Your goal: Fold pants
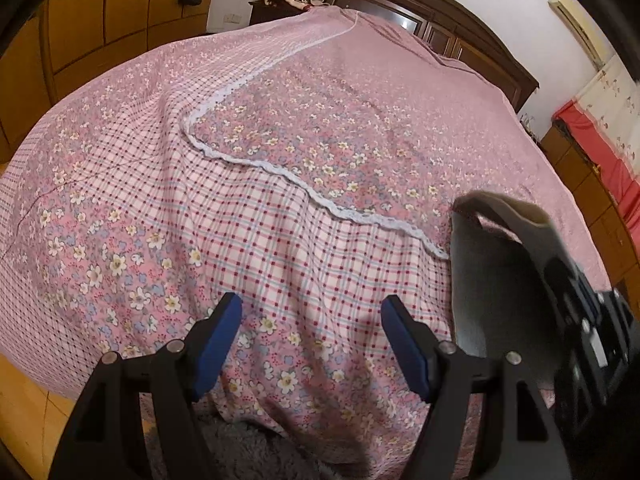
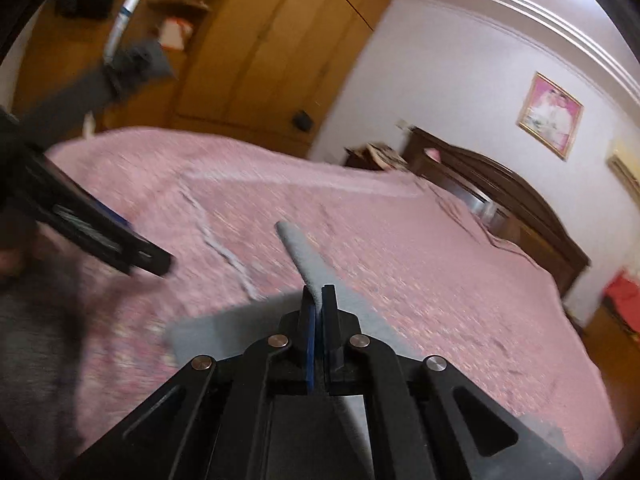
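The left claw (image 1: 311, 316), black-armed with blue pads, hangs with its jaws wide apart and nothing between them, above the near edge of the bed (image 1: 280, 120) with its pink floral and checked cover. At the bed's near right corner, grey fabric pants (image 1: 486, 280) hang lifted beside the blurred right claw (image 1: 576, 292).

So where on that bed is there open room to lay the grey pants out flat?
The floral bedspread is bare from the lace trim to the headboard. It is crowded only near the foot, where the grey pants hang from the right hand-held gripper.
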Demonstrator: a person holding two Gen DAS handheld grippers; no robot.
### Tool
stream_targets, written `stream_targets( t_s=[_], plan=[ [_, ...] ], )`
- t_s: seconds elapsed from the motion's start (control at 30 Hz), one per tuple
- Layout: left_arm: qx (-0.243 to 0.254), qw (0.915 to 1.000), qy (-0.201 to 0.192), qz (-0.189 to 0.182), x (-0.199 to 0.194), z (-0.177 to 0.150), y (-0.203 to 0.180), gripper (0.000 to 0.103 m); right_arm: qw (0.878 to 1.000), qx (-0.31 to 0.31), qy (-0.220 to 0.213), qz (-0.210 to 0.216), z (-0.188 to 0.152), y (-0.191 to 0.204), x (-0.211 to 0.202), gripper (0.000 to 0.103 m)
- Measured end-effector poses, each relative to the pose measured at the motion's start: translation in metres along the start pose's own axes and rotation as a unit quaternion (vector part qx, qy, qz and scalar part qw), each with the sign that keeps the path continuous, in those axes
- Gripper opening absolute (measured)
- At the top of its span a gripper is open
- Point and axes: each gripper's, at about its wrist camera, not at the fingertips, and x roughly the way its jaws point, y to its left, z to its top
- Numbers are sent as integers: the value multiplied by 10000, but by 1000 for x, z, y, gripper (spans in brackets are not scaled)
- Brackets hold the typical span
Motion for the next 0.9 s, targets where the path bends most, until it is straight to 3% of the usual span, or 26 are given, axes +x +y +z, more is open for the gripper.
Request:
stream_targets(
  t_s=[0.23, 0.9],
  plan=[
    [16, 10000, -25, -19, -1, -2, -1, 76, 9979, 276, -81, 580, -9, -9, -5, 3],
    [64, 9999, -33, -75, -3, -1, -6, 76, 9943, -119, 81, 1053, -21, 11, -8, 3]
  ],
)
